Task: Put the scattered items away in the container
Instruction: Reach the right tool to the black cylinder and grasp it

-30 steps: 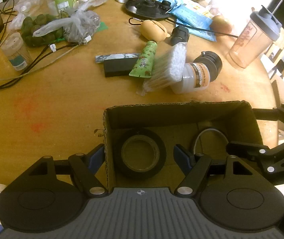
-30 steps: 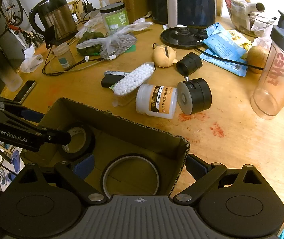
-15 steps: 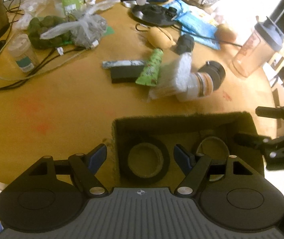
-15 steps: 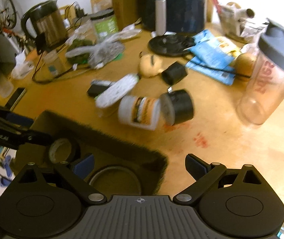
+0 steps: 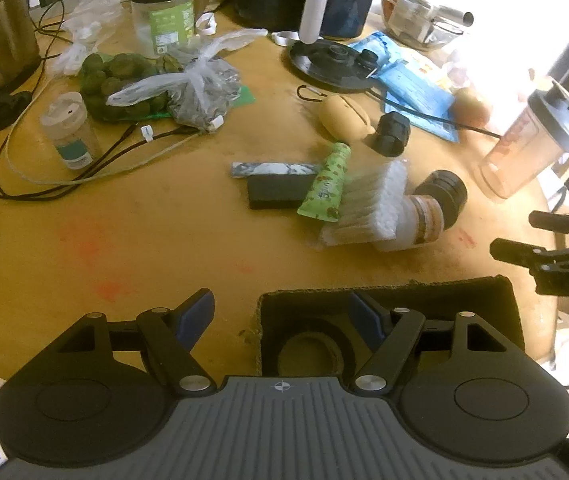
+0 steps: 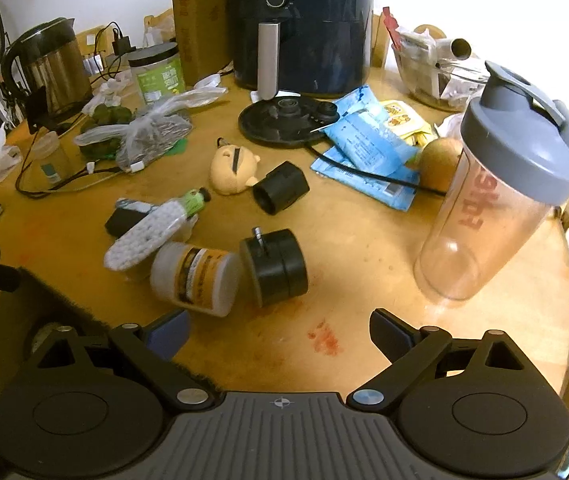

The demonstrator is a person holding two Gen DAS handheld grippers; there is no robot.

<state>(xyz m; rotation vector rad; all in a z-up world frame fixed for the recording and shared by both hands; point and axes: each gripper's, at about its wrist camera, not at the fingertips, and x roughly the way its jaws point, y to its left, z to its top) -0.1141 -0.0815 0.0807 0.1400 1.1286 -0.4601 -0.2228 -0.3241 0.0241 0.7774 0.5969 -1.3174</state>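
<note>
Left gripper [image 5: 282, 314] jaws spread wide, holding nothing, straddling the near-left wall of the open brown corrugated cardboard box [image 5: 388, 294]. Right gripper [image 6: 280, 330] also wide open and empty, over bare wood beside the box corner.

One black tape roll [image 5: 310, 350] lay flat on the box floor; the right wrist view showed only a blurred ring there.

Still out on the round wooden table [image 5: 124, 232], clustered just beyond the box: one white plastic jar with orange-black label [image 6: 196, 278] on its side, touching one black ribbed cylinder [image 6: 278, 268]; one clear pack of white cotton swabs [image 6: 146, 236]; one green squeeze tube [image 5: 326, 180]; one flat black block [image 5: 278, 192]; one silvery foil strip [image 5: 274, 169].

Farther off: one small black cap-like cylinder [image 6: 280, 192] and one tan plush toy [image 6: 232, 168].

Only the right wrist view showed the dark air fryer [image 6: 300, 20].
</note>
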